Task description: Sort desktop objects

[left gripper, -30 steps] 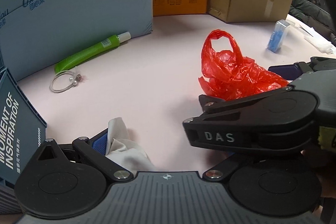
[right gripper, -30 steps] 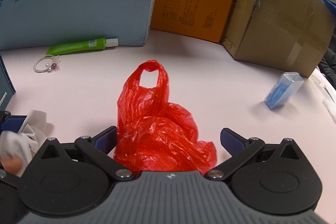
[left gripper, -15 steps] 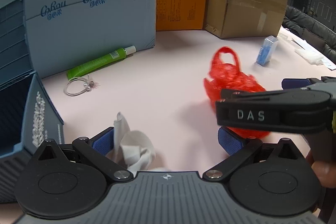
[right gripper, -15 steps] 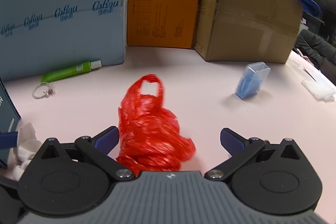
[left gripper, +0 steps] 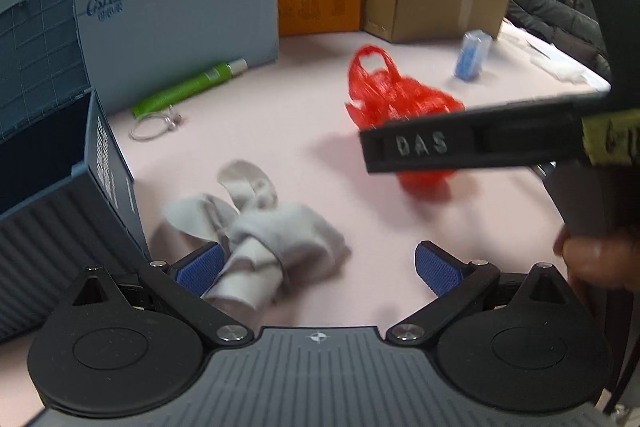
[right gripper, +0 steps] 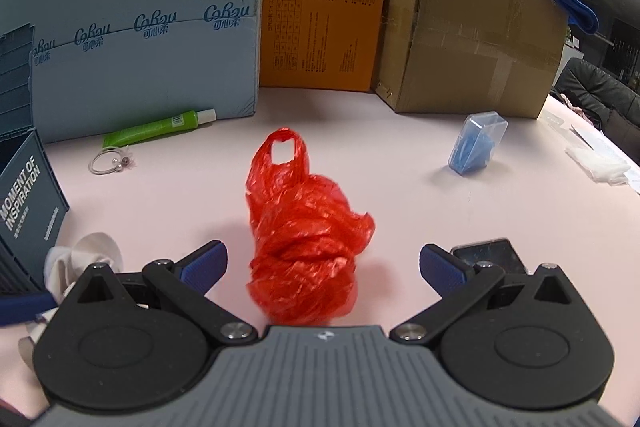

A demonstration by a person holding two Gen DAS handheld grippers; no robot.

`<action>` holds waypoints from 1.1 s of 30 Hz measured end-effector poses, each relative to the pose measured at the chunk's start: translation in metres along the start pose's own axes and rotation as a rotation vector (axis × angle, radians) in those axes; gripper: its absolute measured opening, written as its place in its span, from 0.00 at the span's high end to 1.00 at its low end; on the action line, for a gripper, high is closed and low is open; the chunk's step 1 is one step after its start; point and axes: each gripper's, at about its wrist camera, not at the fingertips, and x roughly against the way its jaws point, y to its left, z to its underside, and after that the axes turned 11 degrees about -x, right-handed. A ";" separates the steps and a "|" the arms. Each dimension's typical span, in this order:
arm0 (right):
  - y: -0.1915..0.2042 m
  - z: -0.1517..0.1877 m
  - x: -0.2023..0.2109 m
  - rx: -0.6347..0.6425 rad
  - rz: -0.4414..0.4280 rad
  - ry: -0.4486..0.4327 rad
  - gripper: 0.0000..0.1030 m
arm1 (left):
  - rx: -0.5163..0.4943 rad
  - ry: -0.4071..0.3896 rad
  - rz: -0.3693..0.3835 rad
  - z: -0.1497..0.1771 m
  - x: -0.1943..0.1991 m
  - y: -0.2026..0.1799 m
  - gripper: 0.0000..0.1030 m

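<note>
A crumpled red plastic bag (right gripper: pixel 304 235) lies on the pink table between the open fingers of my right gripper (right gripper: pixel 322 267); it also shows in the left wrist view (left gripper: pixel 396 107). A crumpled white cloth (left gripper: pixel 256 239) lies against the left pad of my open left gripper (left gripper: pixel 318 269), beside a dark blue crate (left gripper: pixel 52 195). The cloth shows at the left edge of the right wrist view (right gripper: pixel 80 259). The right gripper's body (left gripper: pixel 480 143) crosses the left wrist view above the bag.
A green tube (right gripper: pixel 156 129) and a pearl ring bracelet (right gripper: pixel 110 161) lie by the light blue box (right gripper: pixel 140 47). A clear box of blue items (right gripper: pixel 476 147), an orange box (right gripper: pixel 324 11), a cardboard box (right gripper: pixel 472 35) and a dark phone (right gripper: pixel 488 255) are also on the table.
Both grippers have pulled back and up from the table. The red bag and the white cloth now lie further from the fingers, and the cloth lies unfolded on the table.
</note>
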 end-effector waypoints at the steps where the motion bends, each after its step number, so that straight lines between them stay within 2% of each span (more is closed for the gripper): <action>1: 0.001 0.001 0.001 -0.001 0.001 -0.001 0.00 | -0.006 0.001 0.002 0.002 0.002 -0.001 0.01; 8: 0.003 0.008 -0.001 -0.014 0.008 0.026 0.00 | -0.018 0.034 0.048 0.015 0.004 -0.004 0.01; 15: 0.002 0.011 -0.005 0.010 0.028 0.034 0.00 | 0.037 0.021 0.116 0.015 -0.004 -0.002 0.01; 23: -0.024 0.000 -0.014 0.024 0.058 0.036 0.00 | 0.074 -0.004 0.104 -0.009 -0.033 -0.004 0.01; 27: -0.036 -0.009 -0.015 0.018 0.091 0.017 0.00 | 0.068 -0.001 0.068 -0.029 -0.055 -0.008 0.01; 29: -0.041 -0.013 -0.016 0.010 0.099 0.012 0.00 | 0.093 0.009 0.050 -0.037 -0.062 -0.005 0.01; 33: -0.045 -0.017 -0.015 -0.004 0.095 -0.002 0.00 | 0.156 0.018 0.060 -0.038 -0.059 0.005 0.01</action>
